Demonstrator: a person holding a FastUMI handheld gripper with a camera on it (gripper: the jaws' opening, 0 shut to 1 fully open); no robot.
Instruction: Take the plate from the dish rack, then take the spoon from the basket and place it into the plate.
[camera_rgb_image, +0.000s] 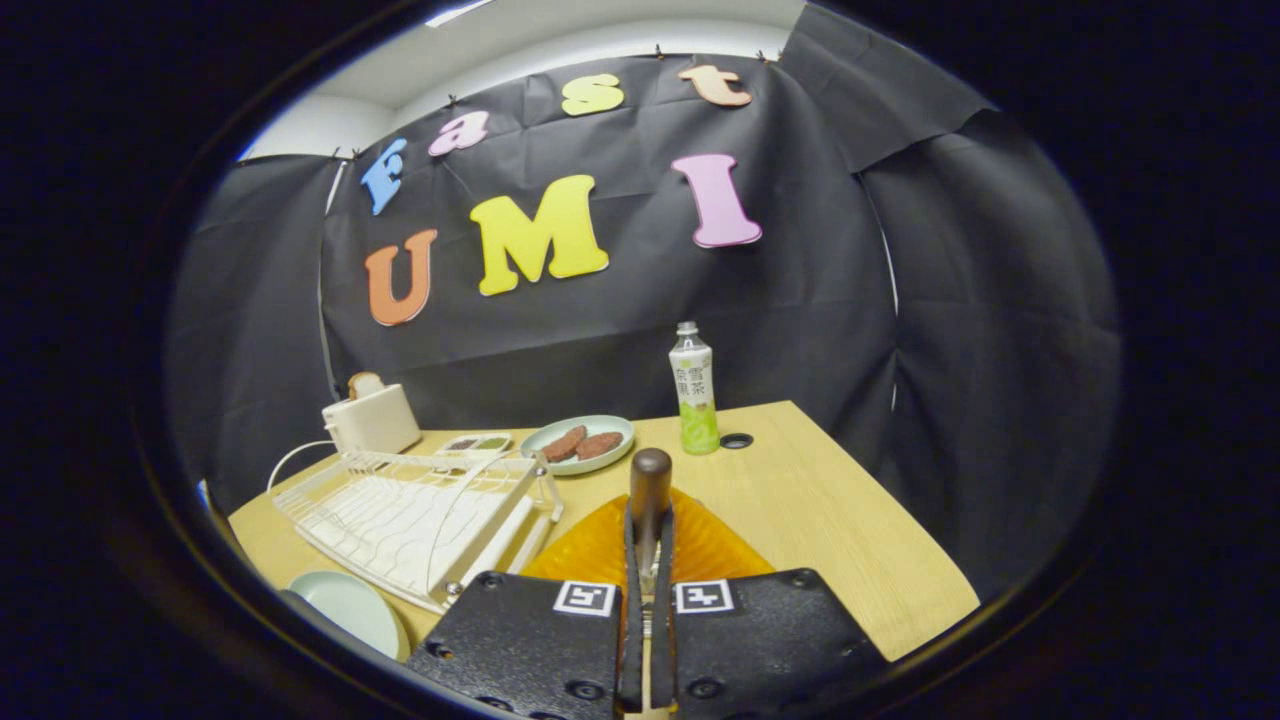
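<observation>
Spoon (650, 500) clamped upright in closed claw (648, 560)

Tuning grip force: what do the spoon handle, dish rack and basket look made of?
Spoon handle, clamped between the gripper fingers: dark, smooth, rounded, probably wood or plastic. Dish rack: thin white wire, likely coated metal. Basket: translucent amber, ribbed, probably plastic.

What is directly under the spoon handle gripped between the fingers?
The gripper is shut on the spoon. Under it lies the orange basket on the wooden table. The fingers cover the spoon's bowl and the basket's near part.
</observation>
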